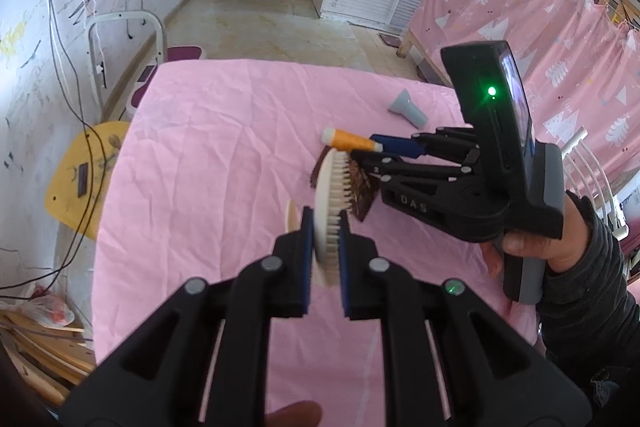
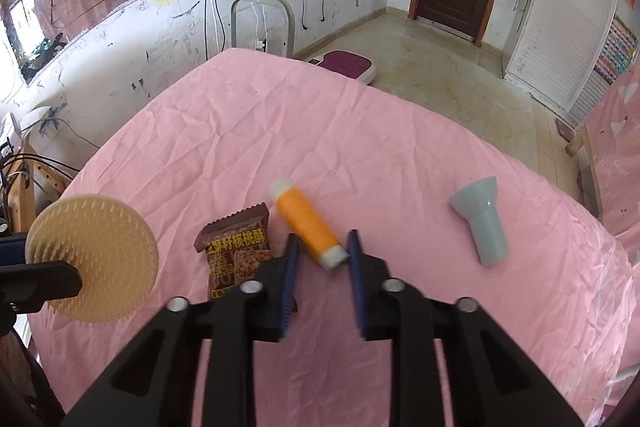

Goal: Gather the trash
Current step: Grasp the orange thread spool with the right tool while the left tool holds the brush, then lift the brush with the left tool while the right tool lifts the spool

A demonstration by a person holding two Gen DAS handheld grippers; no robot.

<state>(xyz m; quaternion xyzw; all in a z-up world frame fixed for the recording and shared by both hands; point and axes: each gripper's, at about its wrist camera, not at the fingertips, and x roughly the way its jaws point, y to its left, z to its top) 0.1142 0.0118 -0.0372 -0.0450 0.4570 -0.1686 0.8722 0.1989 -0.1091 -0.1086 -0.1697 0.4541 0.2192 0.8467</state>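
Note:
My left gripper is shut on a round cream bristle brush and holds it above the pink table; the brush also shows in the right wrist view at the left. My right gripper is open, its jaws on either side of the near end of an orange thread spool, not gripping it. The spool lies on the cloth. A brown snack wrapper lies flat just left of the spool, partly under the right gripper's left finger; in the left wrist view the wrapper is mostly hidden behind the brush.
A grey funnel-shaped piece lies on the pink tablecloth to the right, also in the left wrist view. A yellow stool and cables stand left of the table. A pink curtained bed is at the right.

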